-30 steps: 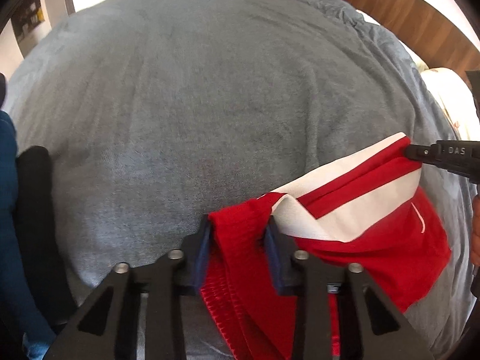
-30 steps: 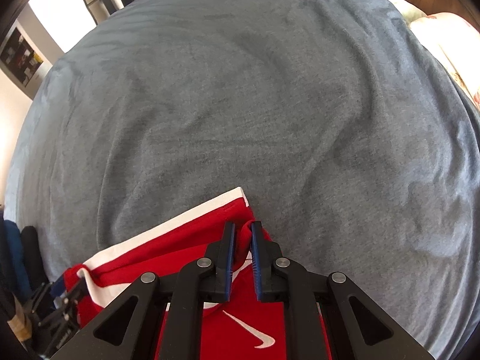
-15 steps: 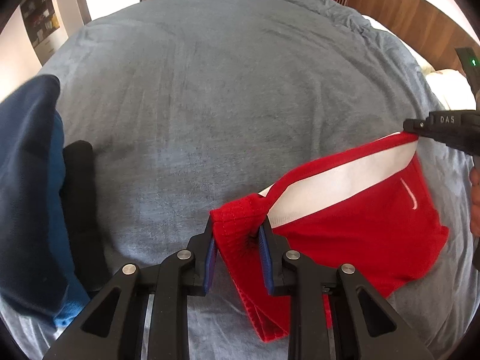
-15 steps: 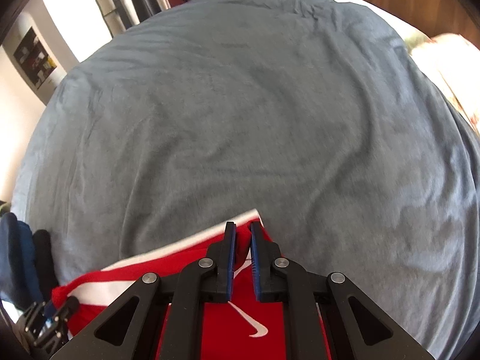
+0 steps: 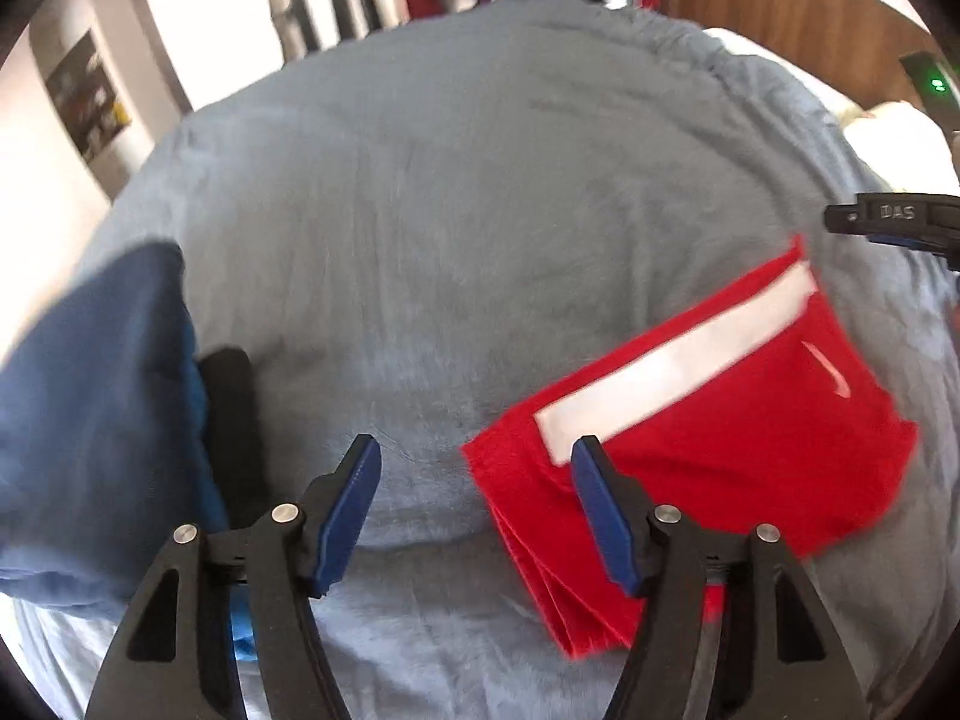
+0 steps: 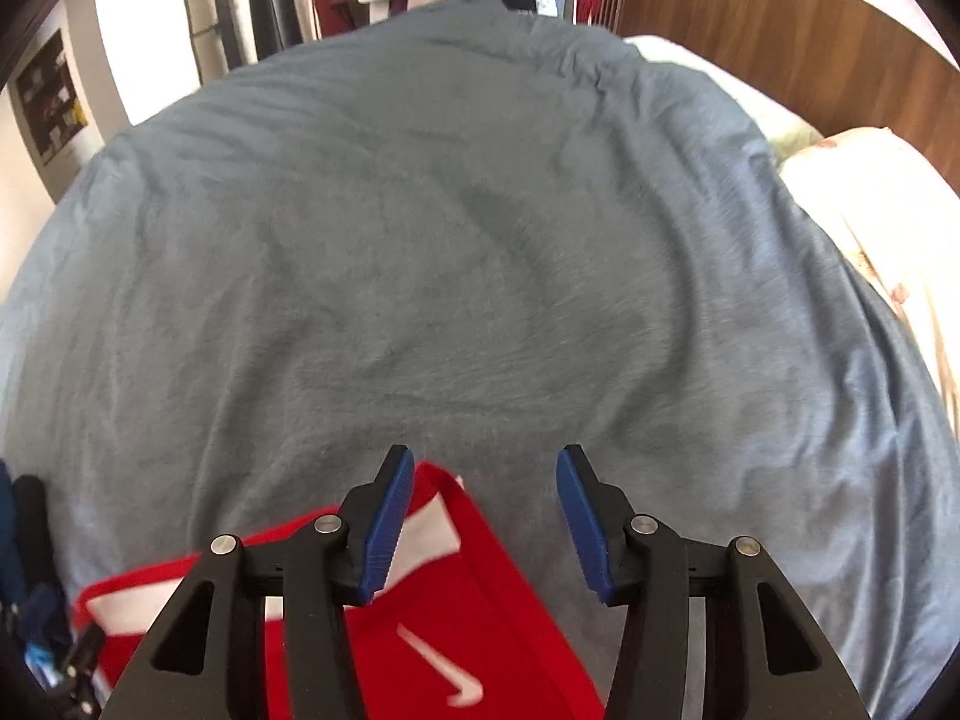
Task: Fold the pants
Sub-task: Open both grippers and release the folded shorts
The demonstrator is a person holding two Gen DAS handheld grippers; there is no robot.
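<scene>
The red pants (image 5: 708, 438) with a white stripe and a white swoosh lie folded flat on the grey bedspread (image 5: 468, 228). My left gripper (image 5: 477, 465) is open and empty, just above the pants' left edge; its right finger overlaps the fabric. My right gripper (image 6: 485, 477) is open and empty above the pants' far corner (image 6: 474, 606). The right gripper's tip (image 5: 888, 219) shows at the right edge of the left wrist view, clear of the pants.
A stack of dark blue folded clothes (image 5: 90, 420) and a black item (image 5: 231, 420) lie at the left on the bed. A cream pillow (image 6: 876, 204) and a wooden headboard (image 6: 780, 42) are at the right. Hanging clothes stand beyond the bed.
Both grippers have opened and let go of the pants, which now lie flat and folded. Both grippers have lifted and pulled back a little.
</scene>
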